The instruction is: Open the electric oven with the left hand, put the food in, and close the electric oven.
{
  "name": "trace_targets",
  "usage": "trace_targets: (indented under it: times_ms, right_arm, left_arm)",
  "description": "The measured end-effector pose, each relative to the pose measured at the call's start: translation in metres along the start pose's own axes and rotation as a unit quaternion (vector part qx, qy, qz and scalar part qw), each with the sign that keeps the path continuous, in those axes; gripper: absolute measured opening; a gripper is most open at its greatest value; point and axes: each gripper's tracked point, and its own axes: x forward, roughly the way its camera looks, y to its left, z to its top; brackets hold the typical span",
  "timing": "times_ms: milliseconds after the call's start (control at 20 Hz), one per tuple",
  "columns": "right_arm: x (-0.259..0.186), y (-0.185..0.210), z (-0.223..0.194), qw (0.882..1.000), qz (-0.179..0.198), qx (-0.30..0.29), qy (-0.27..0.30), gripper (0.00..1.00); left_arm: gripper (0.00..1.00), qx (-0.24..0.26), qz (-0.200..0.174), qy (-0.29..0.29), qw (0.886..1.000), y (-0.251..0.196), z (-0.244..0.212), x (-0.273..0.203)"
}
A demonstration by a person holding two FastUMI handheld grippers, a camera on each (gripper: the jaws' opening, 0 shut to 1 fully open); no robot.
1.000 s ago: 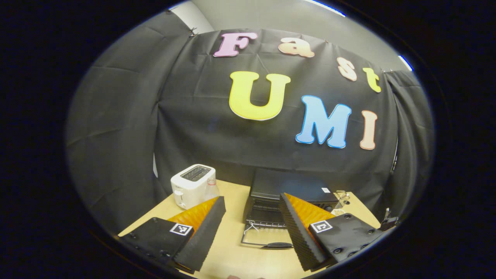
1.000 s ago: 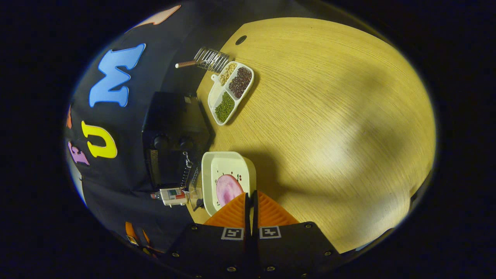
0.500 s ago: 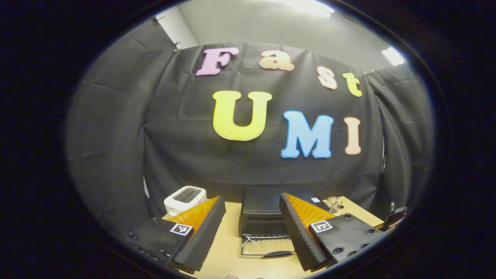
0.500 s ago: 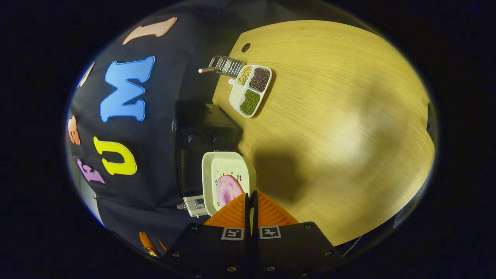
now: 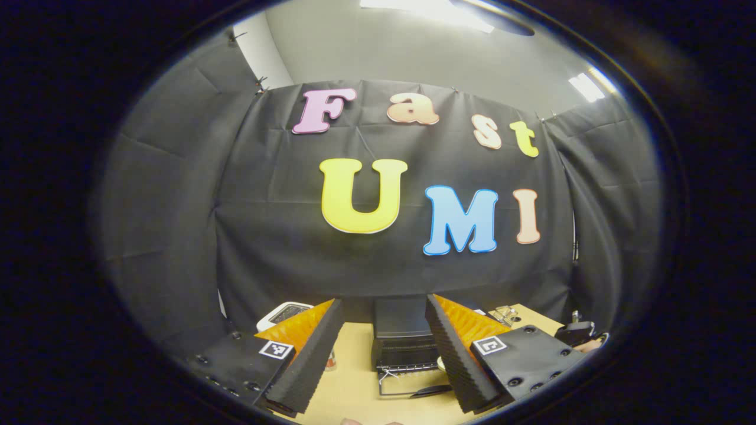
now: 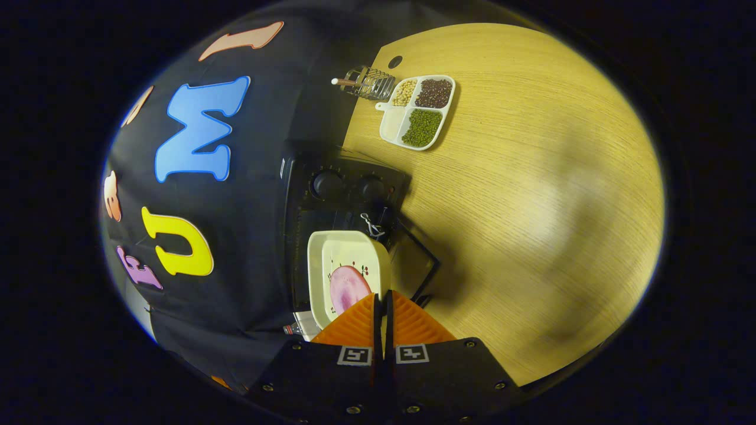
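Table (image 6: pixel 531 206), wood-grain, carries everything. Electric oven (image 6: pixel 331 195) sits at the table's back edge against the cloth wall, front facing out over the table, door (image 5: pixel 407 386) dropped flat. Right gripper (image 6: pixel 381 304) has its fingers pressed together on the rim of the white dish (image 6: pixel 345 260), held just in front of the oven opening, long axis running away from the camera. A pink slice of food (image 6: pixel 347 288) lies in the dish.

Left gripper (image 5: pixel 381 348) is spread wide, gripping nothing, aimed at the oven from well back.

Since a second ago: left view tilted up and drew back, oven smaller; dish now overlaps the oven front.

Divided tray (image 6: pixel 418 111) near the oven: green, dark and pale beans in separate compartments, fourth compartment unclear. Toaster (image 5: pixel 282 310) left of oven.
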Motion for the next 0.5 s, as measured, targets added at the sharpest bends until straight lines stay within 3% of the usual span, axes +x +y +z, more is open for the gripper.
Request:
trace_targets:
  times_ms: [100,150,500]
  right_arm:
    - [0.020,0.010,-0.008,1.000,-0.009,-0.002,-0.013,0.00]
    - [0.030,0.015,-0.011,1.000,-0.017,0.001,-0.020,0.01]
    - [0.105,0.045,-0.022,0.995,-0.043,0.043,-0.075,0.01]
  left_arm:
    - [1.00,0.003,0.012,0.006,1.000,0.016,-0.008,-0.004]
    - [0.95,0.011,0.024,0.008,1.000,0.028,-0.011,-0.007]
    - [0.95,0.004,0.087,0.029,0.996,0.088,-0.027,-0.027]
